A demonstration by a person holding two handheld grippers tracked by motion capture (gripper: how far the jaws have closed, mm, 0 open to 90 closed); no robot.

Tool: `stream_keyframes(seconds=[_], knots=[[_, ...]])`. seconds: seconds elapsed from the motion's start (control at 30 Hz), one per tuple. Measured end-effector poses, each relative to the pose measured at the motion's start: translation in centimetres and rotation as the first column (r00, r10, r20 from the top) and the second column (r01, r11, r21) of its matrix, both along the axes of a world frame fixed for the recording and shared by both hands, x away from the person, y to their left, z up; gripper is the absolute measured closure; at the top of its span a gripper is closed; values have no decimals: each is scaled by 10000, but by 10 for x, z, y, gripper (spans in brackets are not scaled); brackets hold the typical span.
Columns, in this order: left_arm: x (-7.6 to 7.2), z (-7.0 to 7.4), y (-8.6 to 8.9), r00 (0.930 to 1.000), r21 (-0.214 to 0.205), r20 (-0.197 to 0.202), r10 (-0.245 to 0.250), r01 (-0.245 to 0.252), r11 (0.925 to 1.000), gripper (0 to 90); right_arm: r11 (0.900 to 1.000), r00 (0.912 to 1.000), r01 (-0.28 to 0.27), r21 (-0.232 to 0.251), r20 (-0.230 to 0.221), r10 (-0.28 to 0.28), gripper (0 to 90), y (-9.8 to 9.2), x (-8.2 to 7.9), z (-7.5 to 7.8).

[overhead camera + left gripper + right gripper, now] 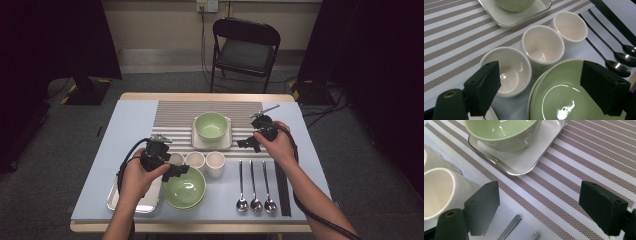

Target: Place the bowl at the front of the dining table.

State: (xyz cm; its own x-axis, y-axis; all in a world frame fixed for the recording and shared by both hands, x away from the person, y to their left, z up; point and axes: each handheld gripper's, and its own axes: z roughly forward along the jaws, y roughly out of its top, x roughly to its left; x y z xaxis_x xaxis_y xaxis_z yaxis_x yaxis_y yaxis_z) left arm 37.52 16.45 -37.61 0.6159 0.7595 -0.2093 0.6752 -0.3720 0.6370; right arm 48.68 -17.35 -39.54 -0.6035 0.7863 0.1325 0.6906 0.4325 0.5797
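1. Near edge, left: metal tray point(116, 199) with the stacked green bowls point(185, 188) just right of it, overlapping its right side.
2. Left gripper point(172, 170) hovers over the green bowls' far-left rim and the leftmost white cup point(507, 70). Jaws wide open, holding nothing. That cup and bowl rim sit between the jaws in the left gripper view, so likely the cup or top bowl is the target.
3. Handling, my read: glazed ceramic, stiff, slick, chips easily. The cup is light, so pinch across its wall at the rim, one pad inside and one outside. The bowls are heavier; a rim grip will want to tilt, so go slow.
4. Cups: three white ones in a row, point(542, 45) middle, point(571, 27) right. They are touching or nearly so, with little room for a jaw between them.
5. Near right: three spoons point(255, 187) and black chopsticks point(282, 187), lying clear of the cups.
6. Right gripper point(251, 144) is farther back, over the striped mat point(584, 167). Jaws wide open, empty.
7. Far centre: green bowl point(211, 125) on a square white plate point(197, 144), untouched.
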Motion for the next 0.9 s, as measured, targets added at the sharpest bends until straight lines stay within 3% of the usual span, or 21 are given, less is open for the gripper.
stream_keyframes(seconds=[0.6, 0.77, 0.9], knots=[[5, 8, -31, 9985, 28, 165, -523, 523, 9986, 161, 9999, 10000, -18, 122, -24, 18, 163, 0, -1, -2], [7, 8, -43, 9962, -102, 148, -855, 856, 9963, 163, 9999, 9999, -67, 116, -80, 68, 163, -1, -2, -3], [7, 7, -51, 9942, 29, 82, -1070, 1070, 9943, 164, 9999, 9999, -86, 107, -100, 87, 163, -2, -2, -3]])
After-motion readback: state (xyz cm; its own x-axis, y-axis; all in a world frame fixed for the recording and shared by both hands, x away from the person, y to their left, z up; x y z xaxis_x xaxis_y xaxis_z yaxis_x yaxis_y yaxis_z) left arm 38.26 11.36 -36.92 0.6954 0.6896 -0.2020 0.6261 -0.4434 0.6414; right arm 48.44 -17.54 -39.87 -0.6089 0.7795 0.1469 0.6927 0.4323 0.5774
